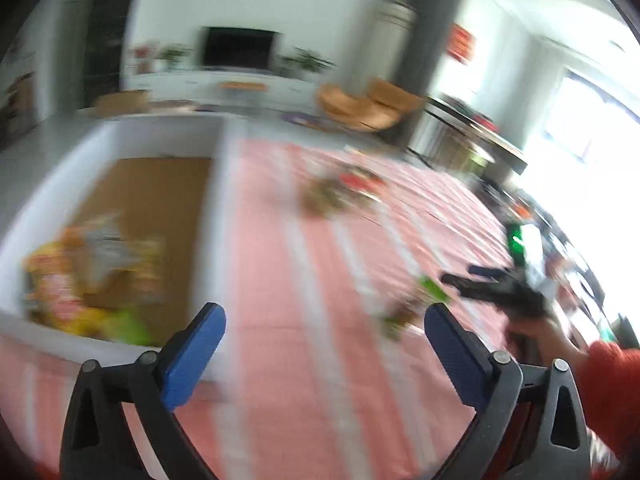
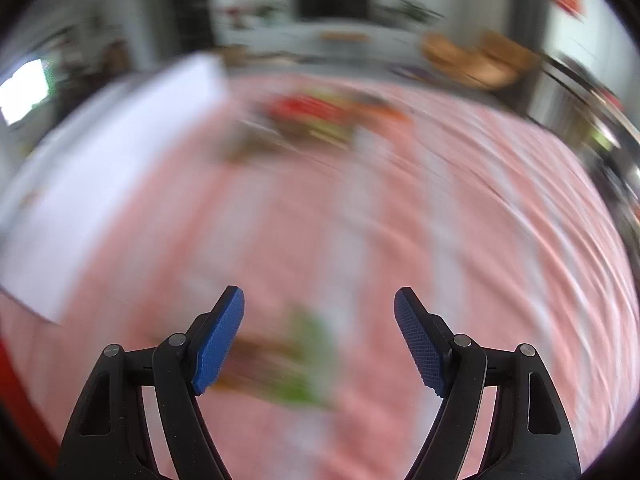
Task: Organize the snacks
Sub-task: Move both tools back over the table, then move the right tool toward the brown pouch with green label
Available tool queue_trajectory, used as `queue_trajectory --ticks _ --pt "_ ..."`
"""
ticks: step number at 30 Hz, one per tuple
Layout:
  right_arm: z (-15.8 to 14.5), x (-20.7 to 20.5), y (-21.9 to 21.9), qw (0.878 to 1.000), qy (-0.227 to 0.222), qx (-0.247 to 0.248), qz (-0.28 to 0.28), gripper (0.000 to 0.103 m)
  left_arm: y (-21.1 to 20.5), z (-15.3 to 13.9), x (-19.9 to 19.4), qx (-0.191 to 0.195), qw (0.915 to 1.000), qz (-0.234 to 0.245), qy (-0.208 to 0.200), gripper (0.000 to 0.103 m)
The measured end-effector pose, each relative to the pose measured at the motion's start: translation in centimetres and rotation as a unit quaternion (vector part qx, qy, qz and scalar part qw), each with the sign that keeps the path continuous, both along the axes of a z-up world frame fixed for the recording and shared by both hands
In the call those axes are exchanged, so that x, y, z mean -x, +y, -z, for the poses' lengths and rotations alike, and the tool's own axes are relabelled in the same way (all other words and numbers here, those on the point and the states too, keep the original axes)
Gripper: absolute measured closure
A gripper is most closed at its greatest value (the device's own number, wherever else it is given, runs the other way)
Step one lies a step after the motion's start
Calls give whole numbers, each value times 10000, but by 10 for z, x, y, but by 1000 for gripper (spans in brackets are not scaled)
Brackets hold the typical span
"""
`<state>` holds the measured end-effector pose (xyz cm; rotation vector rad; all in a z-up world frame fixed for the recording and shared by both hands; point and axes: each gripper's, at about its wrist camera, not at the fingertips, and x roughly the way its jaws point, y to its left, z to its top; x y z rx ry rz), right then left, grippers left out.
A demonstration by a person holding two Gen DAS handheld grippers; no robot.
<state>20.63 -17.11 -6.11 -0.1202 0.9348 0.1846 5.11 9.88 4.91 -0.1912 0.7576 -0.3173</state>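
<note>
Both views are blurred. My left gripper is open and empty above the pink striped tablecloth, beside a white box with a brown floor. Several colourful snack packets lie in the box's near corner. A green and brown snack packet lies on the cloth just ahead of my right gripper. In the right wrist view my right gripper stands open over that packet, and its pads do not press on it. A heap of more snacks lies farther back on the table.
A hand in a red sleeve holds the right gripper at the right edge. The white box's wall rises at the left of the right wrist view. The snack heap sits mid-table. Beyond are a TV, cabinet and chairs.
</note>
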Motion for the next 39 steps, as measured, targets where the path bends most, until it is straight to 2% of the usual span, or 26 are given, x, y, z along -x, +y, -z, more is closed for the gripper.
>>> queue_trajectory --ticks 1,3,6,8,13,17,20,39 --pt "6 0 -23 9995 35 64 312 23 -17 8 -2 -42 9997 215 102 4" --pt "17 7 -63 9965 51 79 832 23 -53 35 -8 -394 9974 524 312 4" --pt "26 17 -97 9923 62 -25 1236 23 -82 71 -19 -910 9920 707 520 4" --pt "26 27 -102 9917 -163 -40 1273 22 -90 95 -26 -1169 9881 720 685 4" --pt "25 27 -96 9913 -122 -5 1307 14 -83 130 -44 -1392 9854 464 867 4" --pt "31 18 -97 9921 -81 -4 1254 11 -84 143 -48 -1536 9847 375 732 3" --pt "31 17 -97 9921 -81 -2 1255 10 -83 140 -47 -1551 9853 373 610 2" --pt "31 17 -97 9920 -81 0 1258 10 -84 142 -53 -1522 9863 251 579 0"
